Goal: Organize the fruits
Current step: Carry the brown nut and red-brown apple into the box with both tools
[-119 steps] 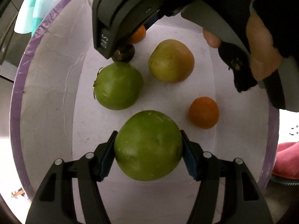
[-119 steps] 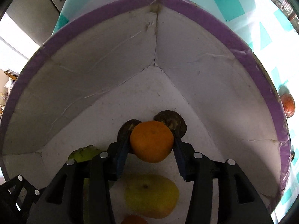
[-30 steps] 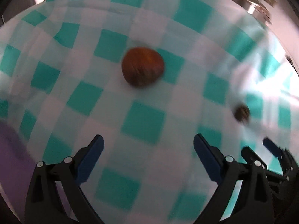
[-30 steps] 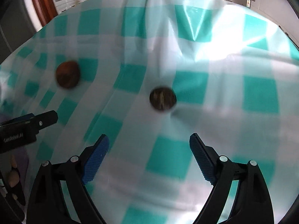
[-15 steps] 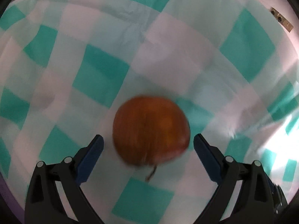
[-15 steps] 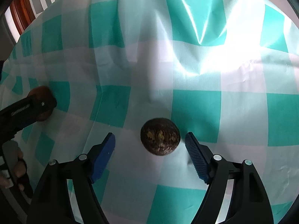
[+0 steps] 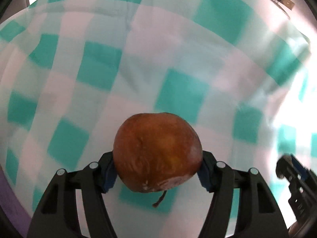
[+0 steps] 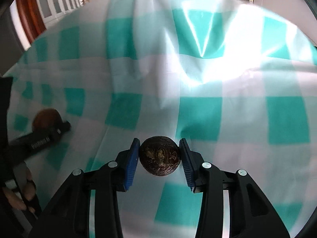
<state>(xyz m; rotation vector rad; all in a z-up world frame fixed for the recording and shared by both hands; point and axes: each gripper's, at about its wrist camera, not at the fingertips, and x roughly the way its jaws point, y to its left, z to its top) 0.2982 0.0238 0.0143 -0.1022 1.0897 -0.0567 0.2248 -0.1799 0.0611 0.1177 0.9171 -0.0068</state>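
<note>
Gripping on both sides: the left gripper [image 7: 157, 171] has just been closing and its fingers [image 7: 108, 175] now clamp the brown fruit [image 7: 157, 152] at its widest part, one pad on each flank, with the stem [image 7: 159, 199] hanging below between the fingers. The right gripper [image 8: 159, 161] has also just closed; its blue fingers [image 8: 131, 163] pinch the small dark fruit [image 8: 159, 155] dead centre between the pads. Both fruits sit at the fingertips, low over the checked cloth [image 8: 198, 117]; can't tell whether either still touches it. Background is blurred, so hands are likely moving. To do this step well: confirm a firm hold before lifting, then raise straight up off the surface. The brown one looks wrinkled and soft, so don't squeeze further, or the pads may bruise it or sink in. The dark one is round and small, held only near the pad tips; I'd expect it to pop forward out of the fingers if tilted fast, so keep the wrist steady. In the right view the left gripper is just off to the left of the fingers, so lift them apart to avoid a clash. No container in view now.
</note>
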